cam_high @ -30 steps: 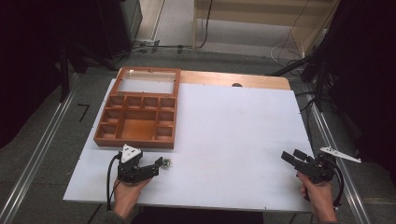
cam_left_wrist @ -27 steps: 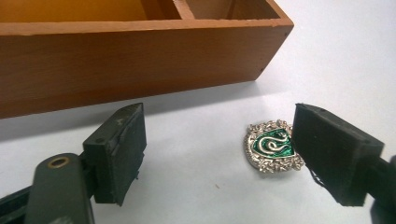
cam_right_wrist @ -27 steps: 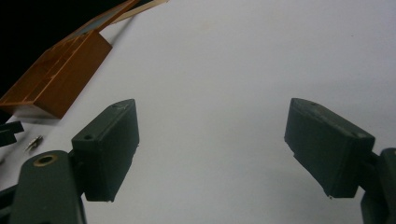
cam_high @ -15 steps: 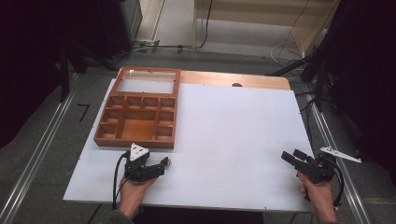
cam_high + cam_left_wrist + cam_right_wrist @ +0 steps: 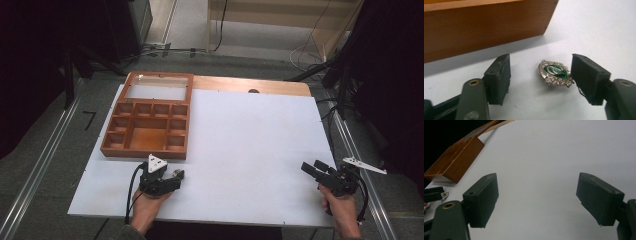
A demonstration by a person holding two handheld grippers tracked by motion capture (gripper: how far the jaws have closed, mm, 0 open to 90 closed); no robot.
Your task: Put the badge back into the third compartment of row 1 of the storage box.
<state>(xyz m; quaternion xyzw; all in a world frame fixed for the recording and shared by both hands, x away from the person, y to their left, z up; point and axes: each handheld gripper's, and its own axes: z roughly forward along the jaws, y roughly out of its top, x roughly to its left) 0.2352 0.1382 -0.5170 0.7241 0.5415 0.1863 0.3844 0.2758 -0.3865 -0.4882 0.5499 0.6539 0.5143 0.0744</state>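
A small silver brooch (image 5: 555,73) with a green enamel centre lies flat on the white table sheet (image 5: 250,150), just in front of the wooden box (image 5: 486,27). My left gripper (image 5: 541,63) straddles it. Its jaws have just been closing, with the brooch between them. One pad sits right at the brooch's edge and the other stands well clear of it. In the high view the left gripper (image 5: 178,174) is at the sheet's front left, with the brooch (image 5: 177,173) at its tips. My right gripper (image 5: 312,166) rests at the front right, open with nothing between its jaws (image 5: 536,185).
The wooden box (image 5: 145,150) has several small compartments and a glass-paned lid lying open behind it. It stands at the sheet's back left, close behind the left gripper. A bare wooden tabletop strip (image 5: 250,85) runs along the far edge. Metal rails flank the table.
My left gripper has shifted slightly to the right along the box's front, staying over the brooch. The right gripper and hand have kept still.
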